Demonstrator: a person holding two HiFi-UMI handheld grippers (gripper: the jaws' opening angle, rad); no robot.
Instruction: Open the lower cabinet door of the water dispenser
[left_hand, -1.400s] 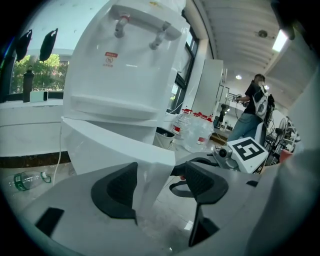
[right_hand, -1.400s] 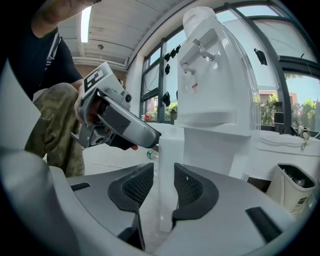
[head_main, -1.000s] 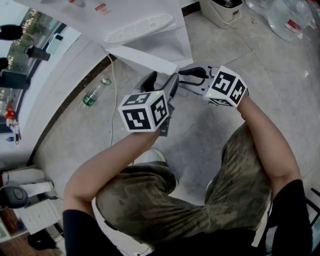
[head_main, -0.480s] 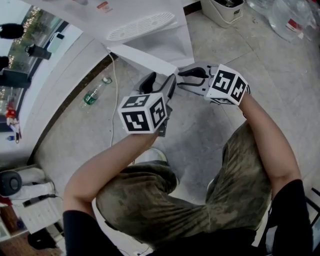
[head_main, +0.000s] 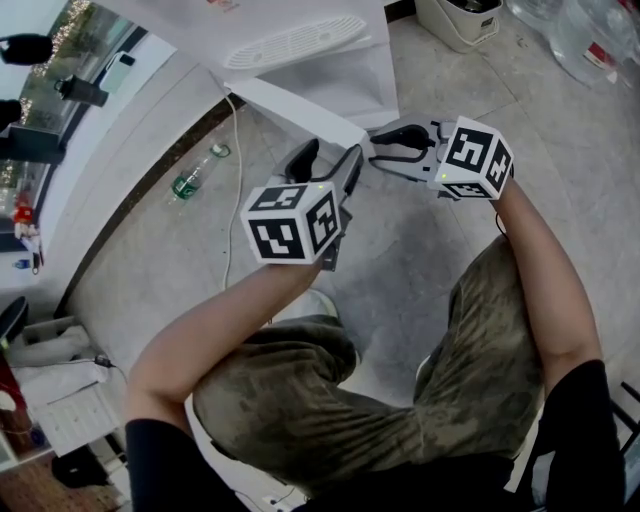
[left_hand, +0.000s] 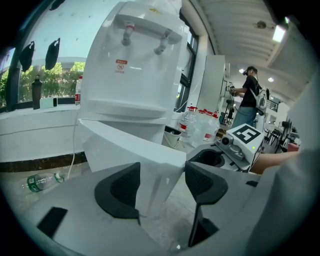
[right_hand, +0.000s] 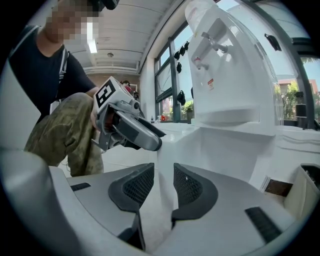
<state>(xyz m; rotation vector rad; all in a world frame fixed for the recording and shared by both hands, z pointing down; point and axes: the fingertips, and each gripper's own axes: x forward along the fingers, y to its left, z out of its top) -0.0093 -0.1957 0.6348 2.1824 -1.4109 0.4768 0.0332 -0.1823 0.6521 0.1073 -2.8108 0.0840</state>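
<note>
1. Tiled floor (head_main: 430, 250) is filling most of the head view. A white water dispenser (head_main: 300, 40) is standing at the top edge beside a window wall.
2. A clear plastic bottle (head_main: 195, 172) with a green label is lying on the floor left of the dispenser. A white bin (head_main: 455, 25) is sitting off to the right.
3. The lower cabinet door (left_hand: 115, 150) is standing swung out from the dispenser's base, its free edge reaching toward both tools.
4. The right tongs (right_hand: 164, 172) are pinching that free edge. I am seeing the white panel filling the narrow gap between the ribbed pads.
5. The left tongs (head_main: 328, 158) are spread wide and have just been opening. The door's upper corner is sitting between them, and neither pad looks pressed against it.
6. The two tools are hanging close together, tips nearly meeting at the door's corner, above the wearer's bent knees.
7. In the left gripper view I am noting a person (left_hand: 247, 97) standing far back, beyond a cluster of large water bottles (left_hand: 192, 120).
</note>
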